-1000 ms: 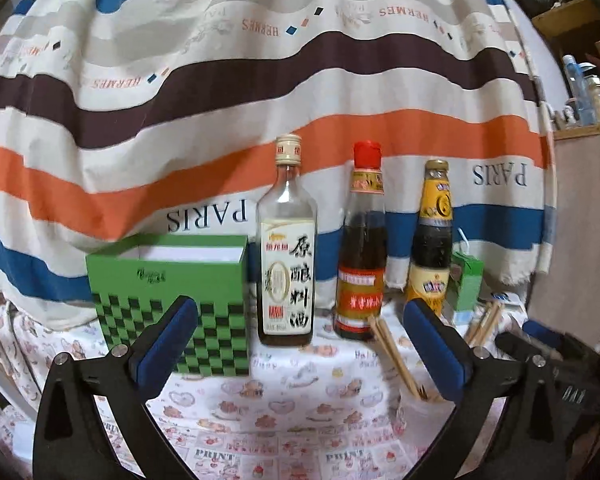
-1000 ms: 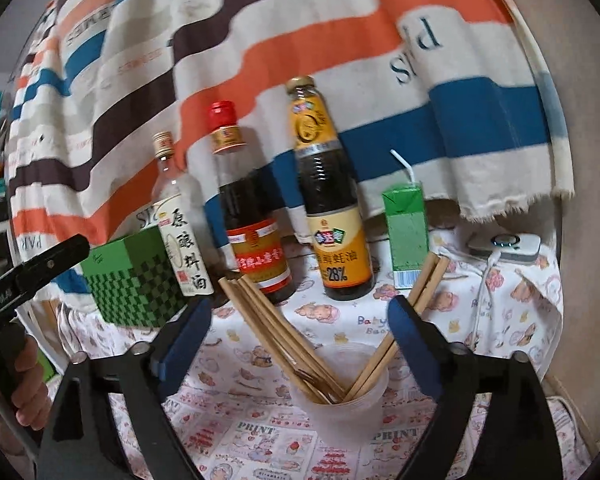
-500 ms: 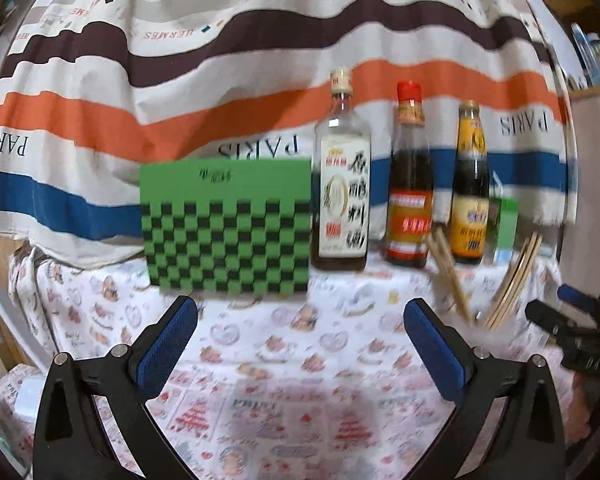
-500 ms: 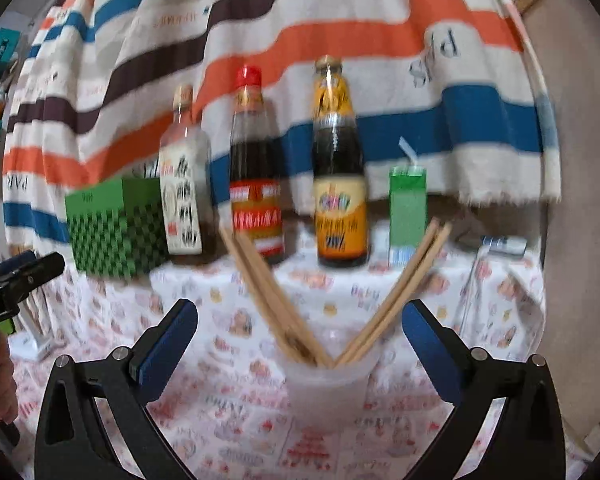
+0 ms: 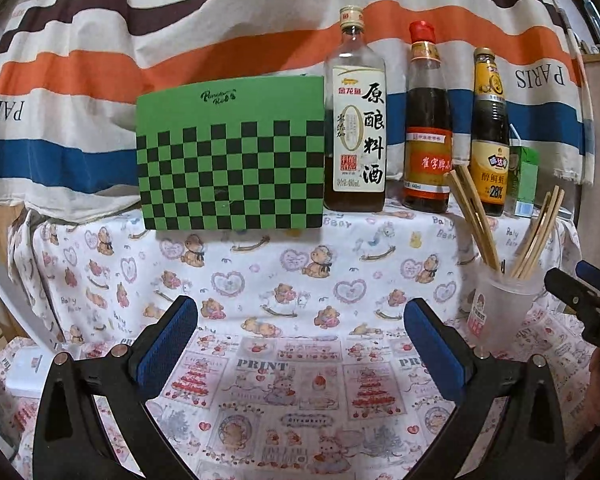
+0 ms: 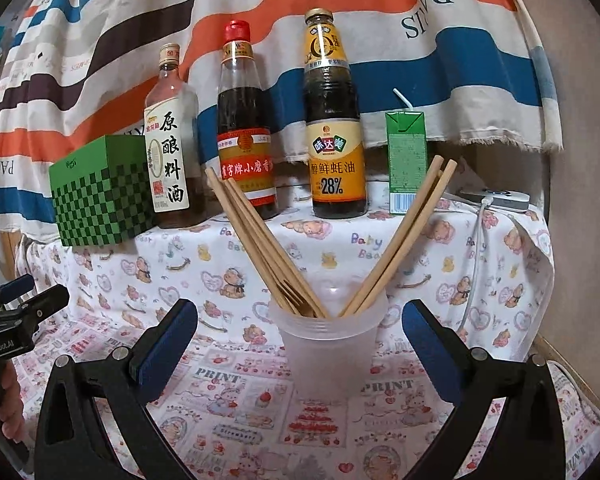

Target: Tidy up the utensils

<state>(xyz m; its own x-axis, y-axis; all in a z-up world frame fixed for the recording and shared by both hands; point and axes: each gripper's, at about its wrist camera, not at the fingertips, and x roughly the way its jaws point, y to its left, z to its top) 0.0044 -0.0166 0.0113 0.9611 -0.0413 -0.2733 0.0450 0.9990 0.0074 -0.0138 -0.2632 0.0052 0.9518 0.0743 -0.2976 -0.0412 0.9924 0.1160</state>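
Note:
A translucent plastic cup [image 6: 328, 344] stands on the printed tablecloth and holds two bundles of wooden chopsticks [image 6: 260, 240], one leaning left, the other leaning right. In the right wrist view my right gripper [image 6: 300, 328] is open wide, low over the cloth. The cup is centred between its blue pads [image 6: 168, 336], which do not touch it. My left gripper [image 5: 300, 320] is open too, with only bare cloth between its fingers. It faces a green checked box [image 5: 232, 160], and the cup [image 5: 500, 304] is to its right.
Three sauce bottles [image 6: 332, 120] line the back of the table beside the green box [image 6: 100, 196]. A green juice carton [image 6: 406, 156] and a white device with a cable [image 6: 496, 198] are at the right. A striped cloth [image 5: 180, 20] hangs behind.
Both grippers have sunk toward the table, so the box and bottles now appear from the side. The right gripper's jaws have widened a little, and the cup looks closer.

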